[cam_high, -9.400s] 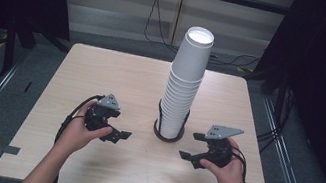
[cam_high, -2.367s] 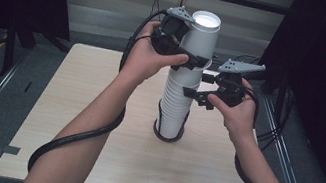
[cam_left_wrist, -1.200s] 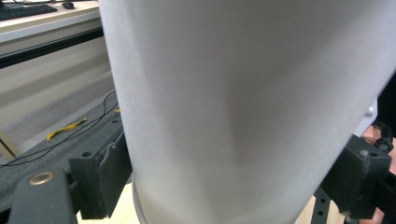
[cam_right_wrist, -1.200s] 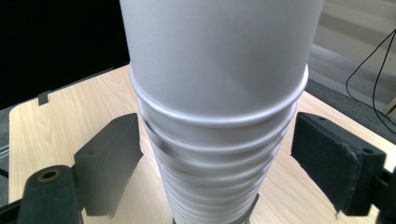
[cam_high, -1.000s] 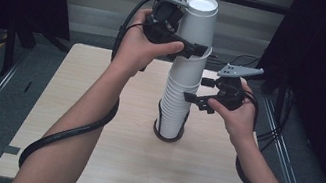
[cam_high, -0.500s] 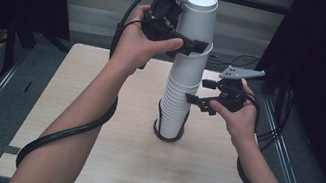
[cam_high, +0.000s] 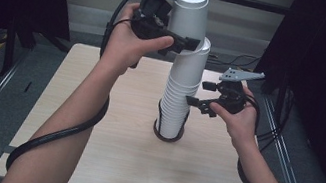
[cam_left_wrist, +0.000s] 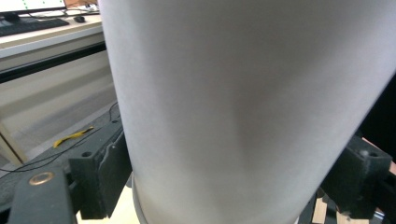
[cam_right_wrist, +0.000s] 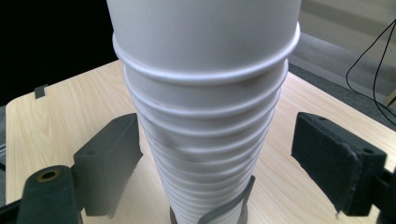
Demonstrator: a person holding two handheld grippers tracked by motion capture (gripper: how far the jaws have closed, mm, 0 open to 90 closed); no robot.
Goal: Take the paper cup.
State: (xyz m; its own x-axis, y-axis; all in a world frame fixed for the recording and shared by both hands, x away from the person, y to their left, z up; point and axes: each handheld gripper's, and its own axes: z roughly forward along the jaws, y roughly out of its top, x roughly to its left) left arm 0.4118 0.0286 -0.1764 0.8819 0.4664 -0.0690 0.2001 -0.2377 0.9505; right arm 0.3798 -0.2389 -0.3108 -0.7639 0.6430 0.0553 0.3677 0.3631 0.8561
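Observation:
A tall stack of upside-down white paper cups (cam_high: 182,90) stands in a black ring holder (cam_high: 167,135) at the middle of the table (cam_high: 104,152). My left gripper (cam_high: 185,37) is shut on the top cup (cam_high: 189,10), which is lifted partly off the stack and tilts slightly left. In the left gripper view that cup (cam_left_wrist: 233,93) sits between both pads. My right gripper (cam_high: 197,93) is open at mid-height on the stack's right side. In the right gripper view the stack (cam_right_wrist: 205,116) stands between its jaws, with a gap at the right pad (cam_right_wrist: 327,154).
The wooden table has bare surface all around the holder. Black curtains hang left and right of it. Loose cables (cam_high: 237,61) lie on the floor behind the far edge. A thick black cable (cam_high: 62,134) trails under the left forearm.
The left gripper has carried the top cup a little higher off the stack. The right gripper has stayed beside the stack.

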